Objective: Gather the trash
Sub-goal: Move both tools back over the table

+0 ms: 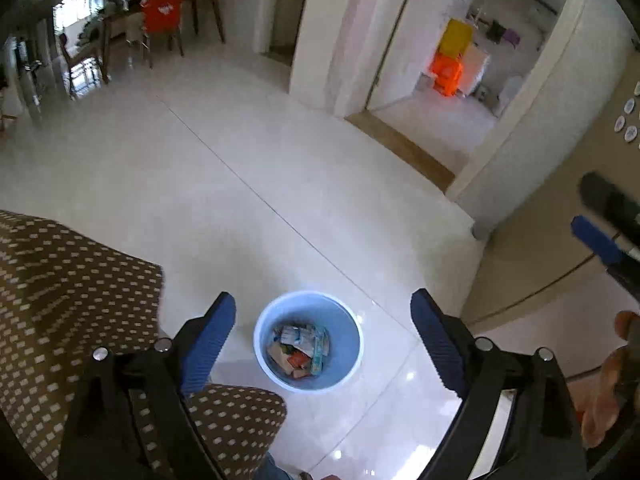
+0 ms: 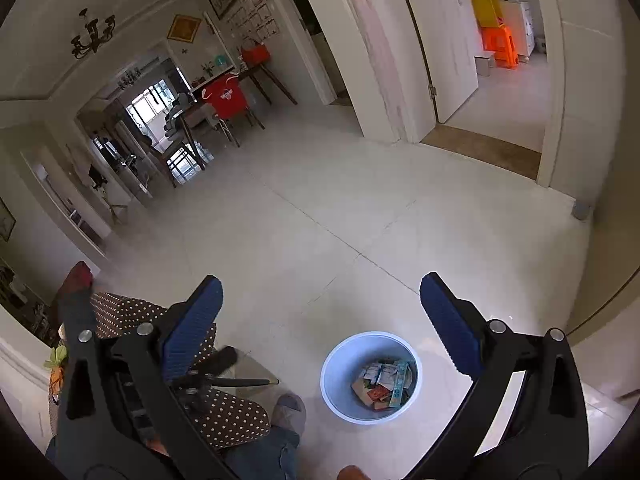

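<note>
A light blue round bin (image 1: pixel 344 320) stands on the white tiled floor and holds several wrappers and small cartons (image 1: pixel 300 346). My left gripper (image 1: pixel 323 300) hangs above it, open wide, with nothing between its blue pads; the bin shows in the gap. In the right wrist view the same bin (image 2: pixel 340 368) with its trash (image 2: pixel 384 384) sits low and right of centre. My right gripper (image 2: pixel 320 282) is open and empty, well above the floor. One of its blue pads (image 1: pixel 600 238) shows at the right edge of the left wrist view.
Brown white-dotted fabric (image 1: pixel 72 300) fills the lower left, close to the bin. A person's slippered foot (image 2: pixel 288 412) stands left of the bin. A wall corner (image 1: pixel 480 184) and a doorway with an orange stool (image 1: pixel 446 74) lie ahead right; a dining table with a red chair (image 1: pixel 162 12) is far left.
</note>
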`<state>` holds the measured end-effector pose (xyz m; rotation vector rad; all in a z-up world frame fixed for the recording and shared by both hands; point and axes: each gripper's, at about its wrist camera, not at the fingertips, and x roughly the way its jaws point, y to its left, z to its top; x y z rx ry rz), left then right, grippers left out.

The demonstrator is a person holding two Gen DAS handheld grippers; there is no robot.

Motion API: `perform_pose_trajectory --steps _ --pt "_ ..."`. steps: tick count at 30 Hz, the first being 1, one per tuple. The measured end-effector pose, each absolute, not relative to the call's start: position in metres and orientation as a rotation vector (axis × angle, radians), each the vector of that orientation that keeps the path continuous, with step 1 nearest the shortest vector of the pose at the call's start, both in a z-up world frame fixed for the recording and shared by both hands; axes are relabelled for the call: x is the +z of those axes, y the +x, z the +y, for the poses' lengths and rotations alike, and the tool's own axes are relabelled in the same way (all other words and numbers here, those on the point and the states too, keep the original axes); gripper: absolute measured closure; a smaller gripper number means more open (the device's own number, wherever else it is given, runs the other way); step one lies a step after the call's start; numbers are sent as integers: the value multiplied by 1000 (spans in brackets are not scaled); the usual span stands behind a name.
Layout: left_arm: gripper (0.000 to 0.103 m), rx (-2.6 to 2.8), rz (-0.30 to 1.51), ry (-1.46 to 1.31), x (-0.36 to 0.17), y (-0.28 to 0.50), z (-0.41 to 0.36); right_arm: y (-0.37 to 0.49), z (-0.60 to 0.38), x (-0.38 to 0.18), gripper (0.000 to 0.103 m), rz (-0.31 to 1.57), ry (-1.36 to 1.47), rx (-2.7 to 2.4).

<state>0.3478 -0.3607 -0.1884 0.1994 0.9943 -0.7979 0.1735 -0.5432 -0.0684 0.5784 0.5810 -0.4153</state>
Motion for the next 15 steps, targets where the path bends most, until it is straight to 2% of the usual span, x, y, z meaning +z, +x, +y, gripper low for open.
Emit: perform_pose_trajectory --steps 15 --pt "12 -719 776 113 -100 313 -277 193 -481 -31 6 549 474 -363"
